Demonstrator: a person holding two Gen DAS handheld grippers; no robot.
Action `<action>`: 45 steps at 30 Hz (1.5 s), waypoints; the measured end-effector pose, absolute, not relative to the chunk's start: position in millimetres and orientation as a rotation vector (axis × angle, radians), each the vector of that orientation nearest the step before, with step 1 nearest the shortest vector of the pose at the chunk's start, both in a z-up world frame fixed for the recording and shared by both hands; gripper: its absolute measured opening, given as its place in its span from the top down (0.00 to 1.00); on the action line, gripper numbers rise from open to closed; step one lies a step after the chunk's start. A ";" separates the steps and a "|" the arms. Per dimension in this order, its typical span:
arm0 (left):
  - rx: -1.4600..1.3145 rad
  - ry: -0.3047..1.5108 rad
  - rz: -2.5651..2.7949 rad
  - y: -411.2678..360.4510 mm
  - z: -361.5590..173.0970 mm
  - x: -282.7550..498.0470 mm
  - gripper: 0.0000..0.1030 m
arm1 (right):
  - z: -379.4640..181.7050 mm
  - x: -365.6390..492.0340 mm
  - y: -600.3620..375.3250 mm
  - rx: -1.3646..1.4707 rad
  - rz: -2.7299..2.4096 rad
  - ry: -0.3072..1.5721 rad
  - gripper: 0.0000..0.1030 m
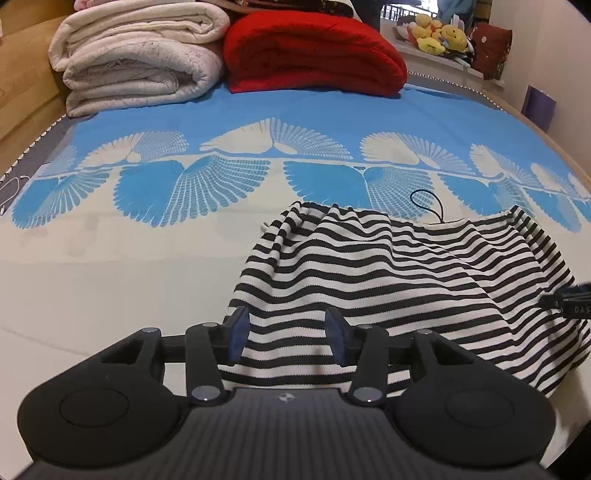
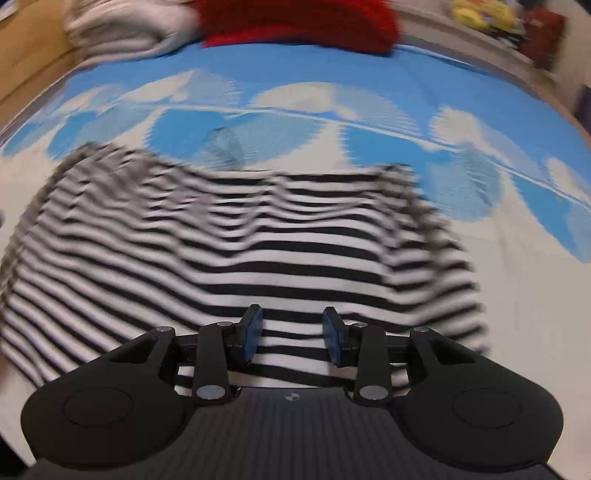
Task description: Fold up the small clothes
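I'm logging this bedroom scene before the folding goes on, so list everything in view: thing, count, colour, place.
striped garment: one, black and white, crumpled on the near part of the bed, under both grippers
black cord loop: one, at the garment's far edge
bedspread: one, blue and cream with a fan pattern, covering the bed
folded quilts: a stack, off-white, far left of the bed
red blanket: one, folded, right of the quilts
plush toys: several, mostly yellow, on the ledge at far right
left gripper: one, black with blue pads, jaws apart above the garment, nothing pressed
right gripper: one, same colours, jaws apart above the garment
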State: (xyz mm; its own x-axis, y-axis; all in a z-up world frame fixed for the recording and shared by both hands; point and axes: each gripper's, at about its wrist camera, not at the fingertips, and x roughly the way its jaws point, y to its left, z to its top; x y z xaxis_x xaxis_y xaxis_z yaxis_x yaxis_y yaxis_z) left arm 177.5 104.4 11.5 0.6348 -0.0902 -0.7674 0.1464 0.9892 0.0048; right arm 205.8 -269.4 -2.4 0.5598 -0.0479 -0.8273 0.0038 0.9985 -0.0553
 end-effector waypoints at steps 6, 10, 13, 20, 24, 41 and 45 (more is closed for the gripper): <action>0.048 0.880 -0.144 89.3 8.1 157.7 0.51 | -12.6 193.9 -316.1 0.020 -0.172 1.076 0.50; 0.081 0.872 -0.176 72.6 2.6 136.2 0.52 | 1.6 179.4 -324.5 0.005 -0.186 1.025 0.50; 0.110 0.864 -0.195 65.2 -4.1 121.5 0.52 | 22.6 163.6 -328.3 0.012 -0.178 0.938 0.50; 0.118 0.899 -0.226 67.4 -16.0 108.4 0.76 | 64.4 116.0 -338.0 0.142 -0.162 0.770 0.50; 0.030 0.895 -0.206 77.5 -11.9 104.4 0.76 | 69.4 93.5 -347.3 0.217 -0.190 0.741 0.50; -0.141 0.954 -0.096 100.2 -22.9 88.4 0.76 | 51.1 61.7 -319.6 0.126 -0.180 0.723 0.50; -0.193 0.961 -0.085 107.6 -22.1 88.1 0.76 | 51.3 61.8 -315.2 0.120 -0.173 0.720 0.50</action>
State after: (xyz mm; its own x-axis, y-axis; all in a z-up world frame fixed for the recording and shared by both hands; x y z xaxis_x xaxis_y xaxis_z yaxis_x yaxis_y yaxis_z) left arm 88.1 107.6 -22.1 0.5710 -0.1576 -0.8057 -0.0131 0.9795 -0.2010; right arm 61.8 -315.2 51.3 0.7388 -0.1159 -0.6639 0.1985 0.9788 0.0500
